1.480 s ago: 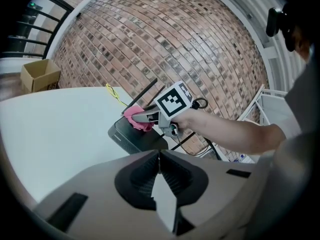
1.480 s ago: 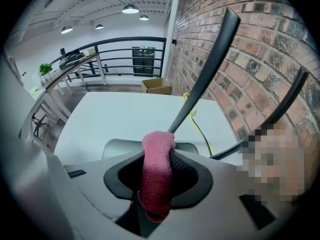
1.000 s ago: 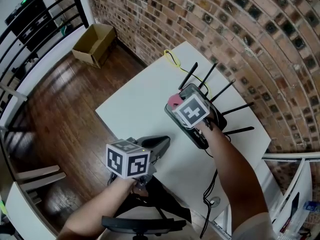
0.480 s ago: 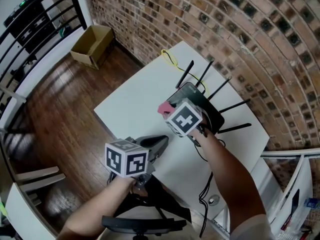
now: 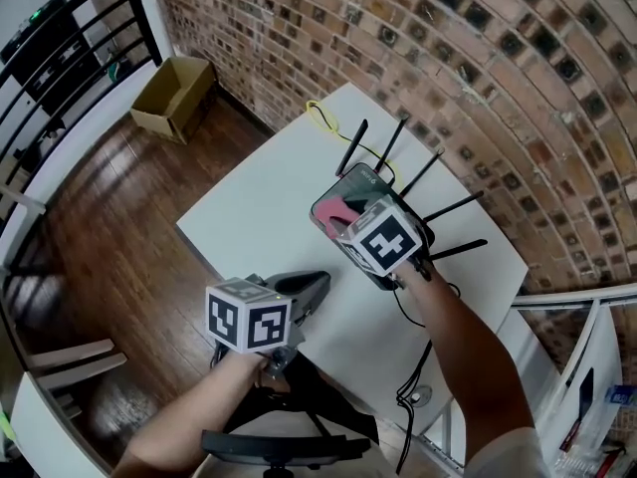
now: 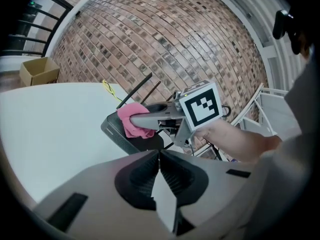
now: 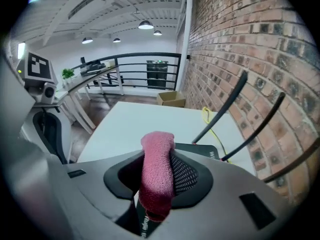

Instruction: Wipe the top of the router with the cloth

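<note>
Left gripper [image 5: 315, 287]: parked at the near edge of the white table [image 5: 249, 207], jaws pressed together on nothing, unmoved over the last second. Right of it, the pink cloth [image 5: 338, 210] is pinched in the right gripper [image 5: 343, 217], jaws clamped on a fold. A second ago it sits over the router's middle, half a second ago it is out at the left end, and now it is back just inside that end, lying on the top. We read this as one wiping pass along the top, with the task under way; the part under the hand is hidden. The router [image 5: 373, 185] lies flat on the table's far right part. Its long axis runs from far left to near right along the brick wall. Its antennas [image 5: 383, 152] fan out toward that wall.
</note>
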A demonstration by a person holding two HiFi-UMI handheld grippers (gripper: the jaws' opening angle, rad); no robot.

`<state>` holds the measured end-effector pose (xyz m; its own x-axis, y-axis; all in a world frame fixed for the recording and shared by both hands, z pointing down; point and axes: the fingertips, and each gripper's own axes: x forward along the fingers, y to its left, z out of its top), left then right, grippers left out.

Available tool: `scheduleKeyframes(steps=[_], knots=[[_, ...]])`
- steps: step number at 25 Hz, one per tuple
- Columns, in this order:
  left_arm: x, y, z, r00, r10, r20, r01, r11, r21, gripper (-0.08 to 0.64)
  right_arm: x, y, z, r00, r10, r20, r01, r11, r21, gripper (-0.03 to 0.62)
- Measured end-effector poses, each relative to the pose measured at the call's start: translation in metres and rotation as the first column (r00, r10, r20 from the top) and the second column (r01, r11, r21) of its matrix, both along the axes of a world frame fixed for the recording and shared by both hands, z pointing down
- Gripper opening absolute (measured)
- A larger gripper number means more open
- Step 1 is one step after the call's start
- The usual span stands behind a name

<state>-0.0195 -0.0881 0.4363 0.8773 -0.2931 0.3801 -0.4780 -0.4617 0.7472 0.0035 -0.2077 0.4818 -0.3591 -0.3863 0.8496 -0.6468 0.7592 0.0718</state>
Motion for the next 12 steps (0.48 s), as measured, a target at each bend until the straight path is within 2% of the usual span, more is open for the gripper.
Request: scheduleKeyframes(steps=[3,7,12], knots=[[0.005,0.002,0.000,1.000,0.009,0.000,-0.009,1.000,-0.002,0.017,0.038,-0.018,-0.002,0.992,0.092,-0.090,-0.086,0.994,0.070,0.140],[0.011,0.001,0.001,1.000,0.014,-0.002,-0.014,1.000,-0.001,0.017,0.092,-0.032,0.006,0.953,0.200,-0.229,-0.176,0.977,0.122,0.140],[0.015,-0.002,0.006,1.000,0.022,0.005,-0.022,1.000,-0.012,0.017,0.128,-0.044,0.013,0.916,0.295,-0.272,-0.266,0.954,0.138,0.140]])
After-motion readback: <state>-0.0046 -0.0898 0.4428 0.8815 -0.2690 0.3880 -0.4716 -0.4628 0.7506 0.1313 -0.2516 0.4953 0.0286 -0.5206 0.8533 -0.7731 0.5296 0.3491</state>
